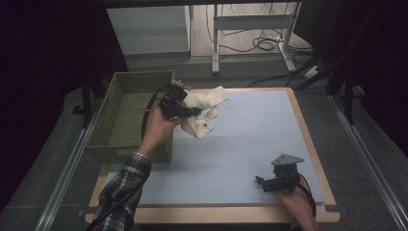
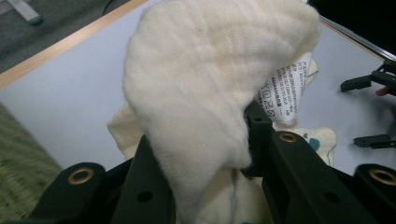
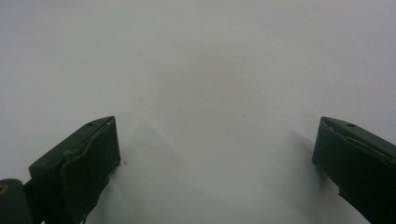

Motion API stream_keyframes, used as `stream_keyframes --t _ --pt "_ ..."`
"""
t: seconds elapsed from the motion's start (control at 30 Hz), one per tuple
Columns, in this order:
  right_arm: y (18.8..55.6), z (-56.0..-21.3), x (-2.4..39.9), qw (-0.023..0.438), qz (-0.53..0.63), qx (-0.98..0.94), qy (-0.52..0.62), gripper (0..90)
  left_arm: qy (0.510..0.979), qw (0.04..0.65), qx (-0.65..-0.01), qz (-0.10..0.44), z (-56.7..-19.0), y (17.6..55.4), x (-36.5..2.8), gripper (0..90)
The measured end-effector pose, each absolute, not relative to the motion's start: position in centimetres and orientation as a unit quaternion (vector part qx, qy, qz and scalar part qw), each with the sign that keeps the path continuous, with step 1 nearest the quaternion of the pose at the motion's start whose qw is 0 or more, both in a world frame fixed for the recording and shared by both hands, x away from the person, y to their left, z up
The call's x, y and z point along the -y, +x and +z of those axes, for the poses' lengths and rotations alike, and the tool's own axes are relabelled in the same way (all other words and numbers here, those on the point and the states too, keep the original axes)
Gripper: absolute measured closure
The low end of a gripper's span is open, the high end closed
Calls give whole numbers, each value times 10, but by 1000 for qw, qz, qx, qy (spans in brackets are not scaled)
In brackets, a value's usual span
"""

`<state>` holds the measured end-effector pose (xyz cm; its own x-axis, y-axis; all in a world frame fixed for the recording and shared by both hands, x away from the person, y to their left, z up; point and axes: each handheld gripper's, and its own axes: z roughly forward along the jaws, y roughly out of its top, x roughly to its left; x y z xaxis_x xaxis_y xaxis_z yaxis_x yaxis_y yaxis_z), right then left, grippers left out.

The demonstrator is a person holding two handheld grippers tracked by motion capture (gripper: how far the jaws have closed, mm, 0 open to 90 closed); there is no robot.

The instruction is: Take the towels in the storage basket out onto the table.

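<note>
Here left claw (image 1: 199,111) grips cloth (image 1: 204,103)

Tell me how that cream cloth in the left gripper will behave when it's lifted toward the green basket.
The cream cloth will probably flop: it already folds over the left gripper and droops. It looks light, a soft knit with a care label. The loose part hanging below could drag or catch on the green basket rim.
</note>
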<state>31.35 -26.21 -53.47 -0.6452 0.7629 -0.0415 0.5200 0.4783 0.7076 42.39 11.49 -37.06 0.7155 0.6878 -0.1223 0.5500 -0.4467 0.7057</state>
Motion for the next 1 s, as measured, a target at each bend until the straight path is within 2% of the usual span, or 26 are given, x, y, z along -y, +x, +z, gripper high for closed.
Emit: stream_keyframes --t 0.23,1.0 --pt "313 -535 262 178 340 -841 382 8 854 377 -348 89 -391 418 -87 702" --pt "313 -535 262 178 339 -841 382 8 883 341 -311 88 -464 404 -31 681"
